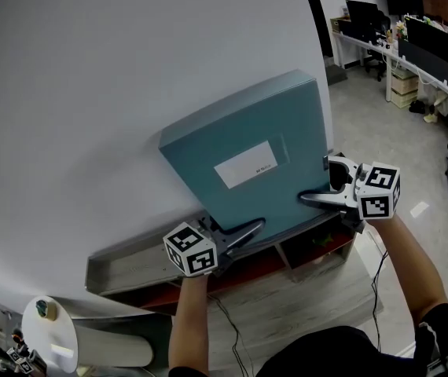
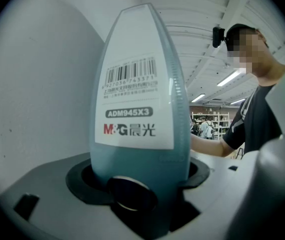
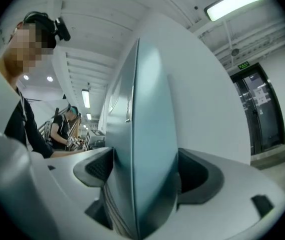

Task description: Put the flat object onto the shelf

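A flat teal file box (image 1: 247, 154) with a white label is held up in front of the white wall, above the shelf top (image 1: 130, 261). My left gripper (image 1: 249, 230) is shut on its lower left edge. My right gripper (image 1: 318, 188) is shut on its lower right corner. In the left gripper view the box spine (image 2: 140, 109) with its barcode label fills the space between the jaws. The right gripper view shows the box edge (image 3: 145, 134) clamped between both jaws.
A low shelf unit with red-brown compartments (image 1: 310, 250) stands against the wall below the box. A round white object (image 1: 51, 336) sits at the lower left. Desks with monitors (image 1: 413, 30) stand at the far right.
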### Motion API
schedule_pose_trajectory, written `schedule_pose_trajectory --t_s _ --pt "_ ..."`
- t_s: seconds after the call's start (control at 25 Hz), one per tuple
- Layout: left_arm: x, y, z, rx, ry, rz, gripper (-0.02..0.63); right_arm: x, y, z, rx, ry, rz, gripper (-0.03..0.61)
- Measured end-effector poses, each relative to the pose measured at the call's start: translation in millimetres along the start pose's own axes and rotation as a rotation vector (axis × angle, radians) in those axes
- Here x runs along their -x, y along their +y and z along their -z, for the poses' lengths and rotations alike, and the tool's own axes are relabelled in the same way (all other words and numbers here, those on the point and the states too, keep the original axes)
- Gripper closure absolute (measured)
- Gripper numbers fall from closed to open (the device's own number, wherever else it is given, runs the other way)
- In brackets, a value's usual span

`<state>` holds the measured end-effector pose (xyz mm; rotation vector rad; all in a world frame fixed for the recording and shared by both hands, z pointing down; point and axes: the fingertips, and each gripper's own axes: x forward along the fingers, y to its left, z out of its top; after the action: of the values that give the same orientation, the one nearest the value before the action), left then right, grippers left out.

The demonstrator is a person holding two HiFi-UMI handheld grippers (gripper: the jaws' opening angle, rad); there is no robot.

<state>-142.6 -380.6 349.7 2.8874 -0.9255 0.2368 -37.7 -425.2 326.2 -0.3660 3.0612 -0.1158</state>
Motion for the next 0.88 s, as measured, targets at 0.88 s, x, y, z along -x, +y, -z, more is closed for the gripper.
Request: schedule_pose_trajectory --t_s 0.88 --pt "26.2 3.7 -3.4 -0.038 -0.028 -0.129 0.273 1.8 -1.7 -4.4 0.021 -0.026 0.014 0.193"
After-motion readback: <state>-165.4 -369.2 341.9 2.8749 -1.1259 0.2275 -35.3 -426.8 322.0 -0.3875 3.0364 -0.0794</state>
